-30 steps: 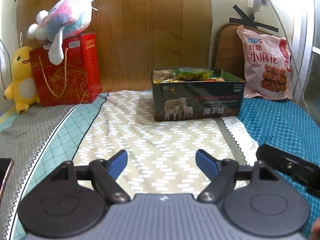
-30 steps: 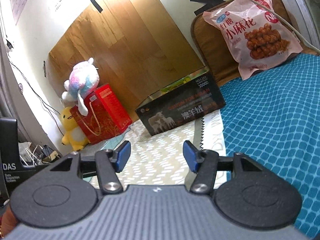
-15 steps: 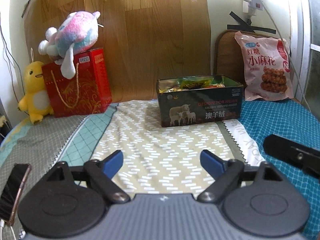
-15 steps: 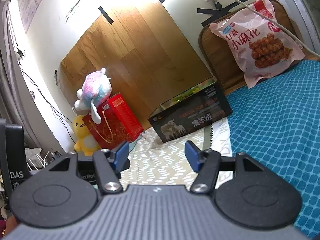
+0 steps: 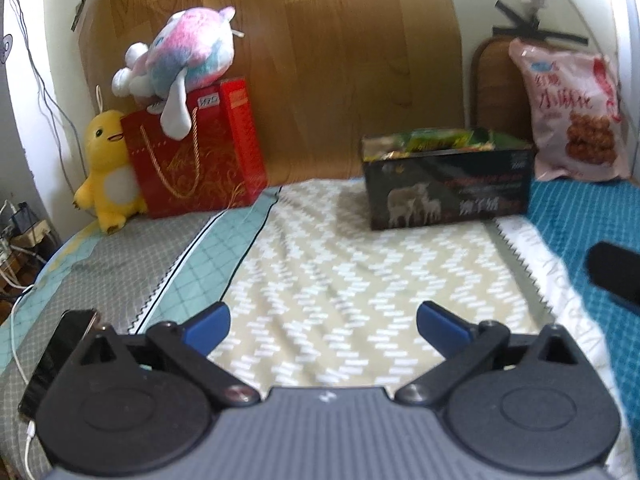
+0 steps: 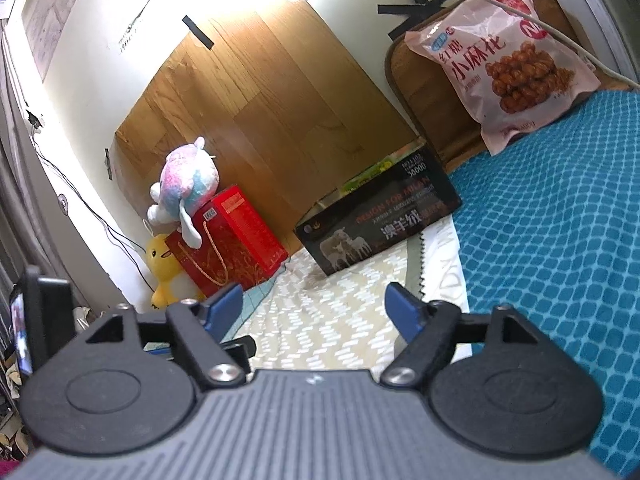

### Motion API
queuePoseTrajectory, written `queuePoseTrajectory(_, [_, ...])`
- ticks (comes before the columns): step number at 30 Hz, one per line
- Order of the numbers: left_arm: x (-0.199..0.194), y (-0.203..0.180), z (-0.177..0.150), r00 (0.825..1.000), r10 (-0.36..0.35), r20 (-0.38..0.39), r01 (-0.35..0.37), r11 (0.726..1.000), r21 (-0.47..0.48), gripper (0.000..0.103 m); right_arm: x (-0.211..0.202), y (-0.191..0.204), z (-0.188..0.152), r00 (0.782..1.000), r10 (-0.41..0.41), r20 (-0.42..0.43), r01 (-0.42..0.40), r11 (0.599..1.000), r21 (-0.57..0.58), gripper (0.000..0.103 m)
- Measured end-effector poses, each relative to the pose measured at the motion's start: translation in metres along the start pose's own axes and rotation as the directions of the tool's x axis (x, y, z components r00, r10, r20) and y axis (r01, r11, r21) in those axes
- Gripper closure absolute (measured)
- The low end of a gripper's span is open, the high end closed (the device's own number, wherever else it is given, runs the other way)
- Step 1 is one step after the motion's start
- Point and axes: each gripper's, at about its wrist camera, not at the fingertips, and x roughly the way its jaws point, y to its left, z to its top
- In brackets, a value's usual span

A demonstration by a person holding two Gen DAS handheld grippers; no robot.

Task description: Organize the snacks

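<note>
A dark open tin box (image 5: 448, 190) with a sheep picture stands on the bed, with snack packets (image 5: 436, 142) inside. It also shows in the right wrist view (image 6: 380, 224). A pink bag of fried twists (image 5: 572, 128) leans on the headboard behind it, seen too in the right wrist view (image 6: 508, 56). My left gripper (image 5: 322, 330) is open and empty, well short of the box. My right gripper (image 6: 314, 312) is open and empty, low over the bed. Part of the right gripper (image 5: 612, 276) shows at the left view's right edge.
A red gift bag (image 5: 192, 156) with a pastel plush toy (image 5: 184, 60) on top and a yellow plush duck (image 5: 106, 168) stand at the back left. A phone (image 5: 52, 360) on a cable lies at the bed's left edge. The beige patterned sheet (image 5: 340, 280) lies between grippers and box.
Both grippers have pulled back from the box and risen. The left view has turned left, so the box now sits further right and the phone shows more. Both stay open.
</note>
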Motion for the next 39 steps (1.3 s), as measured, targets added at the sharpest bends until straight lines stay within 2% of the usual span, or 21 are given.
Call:
queuePoseTrajectory(3, [0.009, -0.008, -0.005, 0.997, 0.068, -0.034, -0.066, 0.996, 0.051, 0.0, -0.003, -0.002, -0.002, 1.0, -0.009, -0.009, 0.009, 1.0, 0.018, 0.012])
queuePoseTrajectory(7, [0.018, -0.024, -0.012, 0.987, 0.149, -0.055, -0.14, 0.981, 0.136, 0.0, -0.007, -0.004, -0.001, 0.999, -0.027, 0.02, 0.026, 0.999, 0.022, 0.008])
queuePoseTrajectory(10, [0.019, -0.029, -0.019, 0.991, 0.126, -0.05, -0.118, 0.982, 0.15, 0.0, -0.008, -0.007, -0.001, 0.999, -0.043, 0.033, 0.042, 0.999, 0.026, 0.007])
queuePoseTrajectory(13, [0.024, -0.029, -0.021, 0.995, 0.07, -0.077, -0.06, 0.991, 0.122, 0.0, -0.009, -0.011, -0.001, 0.997, -0.067, 0.033, 0.066, 0.997, 0.032, 0.007])
queuePoseTrajectory(18, [0.033, -0.024, -0.024, 0.994, 0.029, -0.109, -0.023, 0.998, 0.063, 0.0, -0.006, -0.018, -0.004, 0.995, -0.098, 0.013, 0.097, 0.994, 0.038, 0.007])
queuePoseTrajectory(20, [0.034, -0.021, -0.025, 0.994, 0.035, -0.102, -0.03, 0.998, 0.051, 0.0, -0.004, -0.019, -0.005, 0.995, -0.103, 0.006, 0.102, 0.994, 0.042, 0.007])
queuePoseTrajectory(25, [0.036, -0.017, -0.025, 0.992, 0.103, -0.076, -0.098, 0.993, 0.069, 0.0, 0.0, -0.018, -0.007, 0.995, -0.1, -0.001, 0.1, 0.994, 0.031, 0.007])
queuePoseTrajectory(39, [0.039, -0.011, -0.023, 0.989, 0.128, -0.072, -0.123, 0.99, 0.065, 0.0, 0.005, -0.02, -0.008, 0.994, -0.104, -0.017, 0.104, 0.994, 0.034, 0.007])
